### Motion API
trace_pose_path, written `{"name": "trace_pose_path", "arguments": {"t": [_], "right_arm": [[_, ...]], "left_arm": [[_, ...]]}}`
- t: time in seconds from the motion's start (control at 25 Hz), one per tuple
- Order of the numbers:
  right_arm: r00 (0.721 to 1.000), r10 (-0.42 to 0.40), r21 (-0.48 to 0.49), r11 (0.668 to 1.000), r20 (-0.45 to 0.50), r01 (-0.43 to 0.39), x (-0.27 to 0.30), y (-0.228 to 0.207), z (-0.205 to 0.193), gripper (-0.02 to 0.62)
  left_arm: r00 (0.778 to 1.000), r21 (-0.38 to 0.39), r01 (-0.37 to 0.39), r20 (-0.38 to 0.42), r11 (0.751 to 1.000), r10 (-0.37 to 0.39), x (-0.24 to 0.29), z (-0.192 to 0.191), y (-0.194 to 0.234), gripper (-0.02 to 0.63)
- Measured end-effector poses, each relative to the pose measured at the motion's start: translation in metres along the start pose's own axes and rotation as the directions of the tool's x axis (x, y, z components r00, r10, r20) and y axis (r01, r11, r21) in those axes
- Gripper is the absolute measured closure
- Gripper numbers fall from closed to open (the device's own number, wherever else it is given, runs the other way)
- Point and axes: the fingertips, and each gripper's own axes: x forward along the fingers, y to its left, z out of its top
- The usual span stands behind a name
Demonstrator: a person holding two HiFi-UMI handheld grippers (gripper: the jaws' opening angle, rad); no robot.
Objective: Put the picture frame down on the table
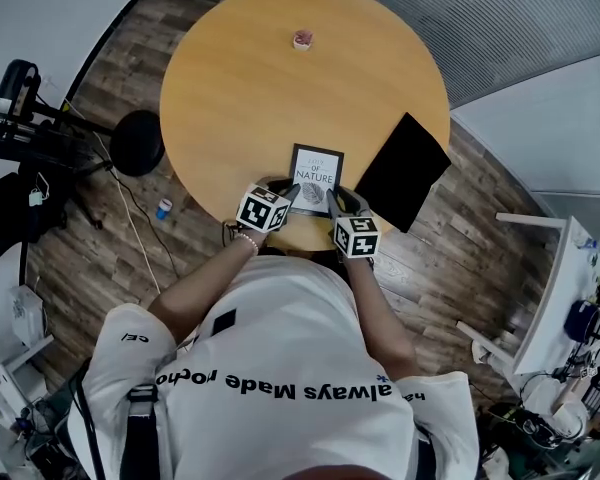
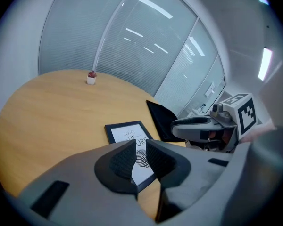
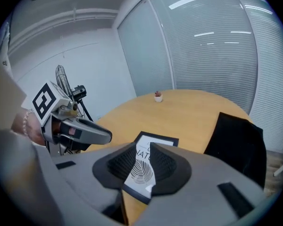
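Put-down step looks done: picture frame flat on table, lower centre of head view, by near edge. My left gripper and right gripper hover at its lower corners, tilted down. Both jaw pairs narrowed, gripping nothing. Next: draw both hands clear without nudging it.

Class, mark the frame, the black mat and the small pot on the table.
frame point(image 1: 316, 178), head view, its white print.
black mat point(image 1: 402, 171), head view, its middle.
small pot point(image 1: 302, 39), head view, its top.
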Motion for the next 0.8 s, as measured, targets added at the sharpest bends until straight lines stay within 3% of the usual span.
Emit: {"name": "trace_pose_path", "arguments": {"t": [0.32, 0.8], "right_arm": [[0.989, 0.049, -0.021, 0.999, 0.138, -0.046, -0.037, 0.013, 0.065, 0.516], [0.955, 0.121, -0.116, 0.989, 0.272, -0.092, -0.093, 0.043, 0.145, 0.535]], "left_arm": [[0.986, 0.067, 0.045, 0.155, 0.997, -0.055, -0.041, 0.057, -0.03, 0.555], [0.933, 0.153, 0.076, 0.337, 0.985, -0.125, -0.098, 0.126, -0.067, 0.574]]}}
